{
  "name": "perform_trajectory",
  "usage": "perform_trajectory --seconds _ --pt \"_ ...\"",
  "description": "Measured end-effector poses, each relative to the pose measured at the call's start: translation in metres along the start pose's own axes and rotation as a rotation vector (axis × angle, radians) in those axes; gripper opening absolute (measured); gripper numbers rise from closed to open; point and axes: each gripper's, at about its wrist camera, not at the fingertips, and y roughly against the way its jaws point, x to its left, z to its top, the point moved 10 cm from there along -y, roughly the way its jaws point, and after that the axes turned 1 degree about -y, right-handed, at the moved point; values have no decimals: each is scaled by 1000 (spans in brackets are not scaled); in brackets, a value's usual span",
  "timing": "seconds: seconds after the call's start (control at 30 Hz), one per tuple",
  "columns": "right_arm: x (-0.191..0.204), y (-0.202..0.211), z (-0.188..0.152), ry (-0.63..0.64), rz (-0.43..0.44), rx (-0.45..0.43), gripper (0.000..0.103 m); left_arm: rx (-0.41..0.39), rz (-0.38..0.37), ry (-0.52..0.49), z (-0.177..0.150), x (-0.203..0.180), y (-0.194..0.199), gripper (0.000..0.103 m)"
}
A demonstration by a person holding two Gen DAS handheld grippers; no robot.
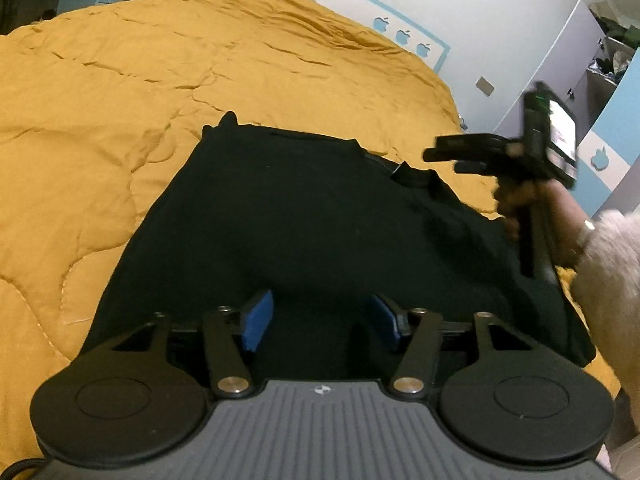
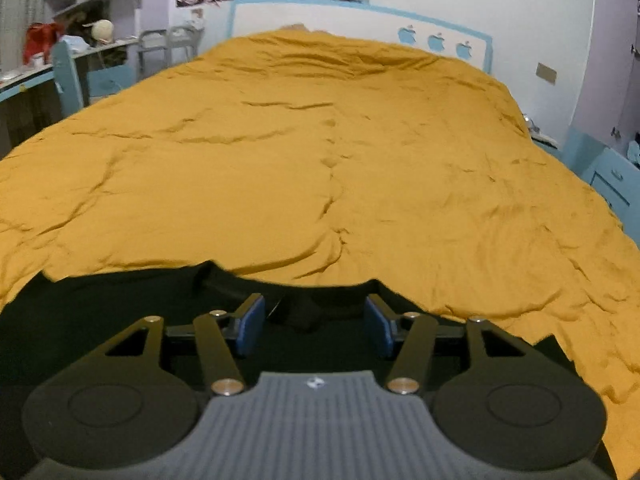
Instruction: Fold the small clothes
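Note:
A black garment (image 1: 304,208) lies spread flat on the mustard-yellow bed cover (image 1: 120,92). My left gripper (image 1: 322,320) is open and empty, with its blue pads (image 1: 258,322) just above the garment's near part. My right gripper (image 2: 316,322) is open and empty over the garment's far edge (image 2: 120,292), near a small raised fold (image 2: 300,312). In the left wrist view the right gripper (image 1: 440,154) is held in a hand above the garment's right side, blurred.
The yellow cover (image 2: 360,152) fills the bed to the white and blue headboard (image 2: 360,20). A desk, blue chair (image 2: 72,72) and shelves stand at the left. A blue bedside cabinet (image 2: 608,172) and open wardrobe (image 1: 608,60) stand at the right.

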Motion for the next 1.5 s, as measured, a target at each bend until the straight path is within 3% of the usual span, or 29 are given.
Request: perform_trajectory --seconds 0.13,0.4,0.53,0.67,0.8,1.03,1.2,1.37,1.5 --pt "6 -33 7 52 -47 36 52 3 -11 -16 -1 -4 -1 78" --pt "21 -77 -4 173 -150 83 51 7 -38 7 -1 -4 1 78" --pt "16 -76 -20 151 -130 114 51 6 -44 10 -1 -3 1 78" --pt "18 -52 -37 131 -78 155 51 8 -40 4 0 -3 -1 79" --pt "26 -9 -53 183 -65 154 47 5 -44 6 0 -2 -2 80" --pt "39 62 -101 199 22 231 42 18 -39 -2 -1 -4 0 80" --pt "38 109 -134 169 38 203 41 45 -53 11 -1 -4 6 80" --pt "43 155 -146 159 72 195 42 57 -57 29 -3 -5 19 79" --pt "50 178 -170 116 132 270 43 52 -44 12 -10 -5 34 80"
